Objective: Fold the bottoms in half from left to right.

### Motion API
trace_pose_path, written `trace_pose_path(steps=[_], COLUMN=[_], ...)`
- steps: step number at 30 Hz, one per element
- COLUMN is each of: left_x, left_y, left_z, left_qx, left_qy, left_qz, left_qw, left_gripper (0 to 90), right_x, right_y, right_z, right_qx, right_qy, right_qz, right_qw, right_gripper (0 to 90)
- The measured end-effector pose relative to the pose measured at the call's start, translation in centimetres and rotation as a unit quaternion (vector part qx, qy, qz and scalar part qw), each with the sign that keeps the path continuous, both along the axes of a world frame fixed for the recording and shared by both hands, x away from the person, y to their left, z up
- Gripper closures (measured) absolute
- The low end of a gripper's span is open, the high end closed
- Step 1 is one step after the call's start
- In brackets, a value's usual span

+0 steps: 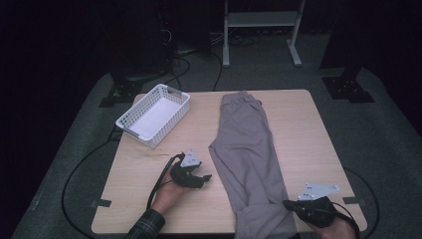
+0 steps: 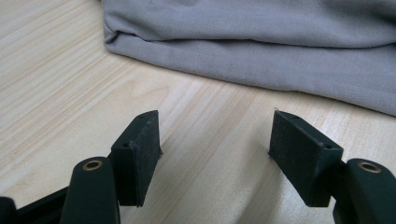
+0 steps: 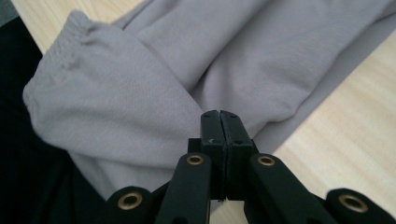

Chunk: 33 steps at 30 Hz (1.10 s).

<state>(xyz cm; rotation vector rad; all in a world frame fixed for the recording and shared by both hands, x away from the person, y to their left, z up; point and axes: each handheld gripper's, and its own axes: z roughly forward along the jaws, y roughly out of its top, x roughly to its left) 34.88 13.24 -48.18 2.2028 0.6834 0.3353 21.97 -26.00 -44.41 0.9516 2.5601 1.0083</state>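
Centrally in the high view, soft, limp grey trousers (image 1: 247, 149) are laid lengthwise on the table (image 1: 134, 174). Left gripper (image 1: 203, 178) is spread empty; right gripper (image 1: 287, 203) is pinched onto the cuff edge, best grasped there.

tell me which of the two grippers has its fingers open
The left gripper, beside the grey trousers over bare table, has its fingers spread wide apart. The right gripper, at the trousers' near end, has its fingers pressed together.
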Motion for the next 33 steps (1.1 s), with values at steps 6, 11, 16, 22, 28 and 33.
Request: trace_pose_path(steps=[6,11,16,22,28,33], left_x=[0.0,0.0,0.0,0.0,-0.2,-0.2], left_y=[0.0,0.0,0.0,-0.2,-0.7,-0.9], left_z=[0.0,0.0,0.0,0.0,0.1,0.1], left_qx=[0.000,0.000,0.001,0.002,0.006,0.010], left_qy=[0.000,0.000,0.001,-0.003,-0.006,-0.008], left_qz=[0.001,0.001,0.002,0.001,-0.008,-0.014], left_qw=[1.0000,1.0000,1.0000,1.0000,0.9999,0.9998], left_gripper=[33.1,32.9,32.0,30.8,30.8,30.8], right_x=[0.3,0.3,0.6,2.3,4.1,5.8], right_y=[-0.4,-0.6,-1.0,-0.9,1.0,3.9], right_z=[-0.6,-0.3,0.6,1.4,1.8,1.9], right_qx=[-0.007,0.013,0.042,0.060,0.071,0.065], right_qy=[0.027,0.014,-0.018,-0.034,-0.034,-0.032], right_qz=[-0.001,-0.007,-0.019,-0.031,-0.011,0.022], right_qw=[0.9996,0.9998,0.9988,0.9971,0.9969,0.9971], right_gripper=[87.9,73.2,65.0,63.0,62.9,63.1])
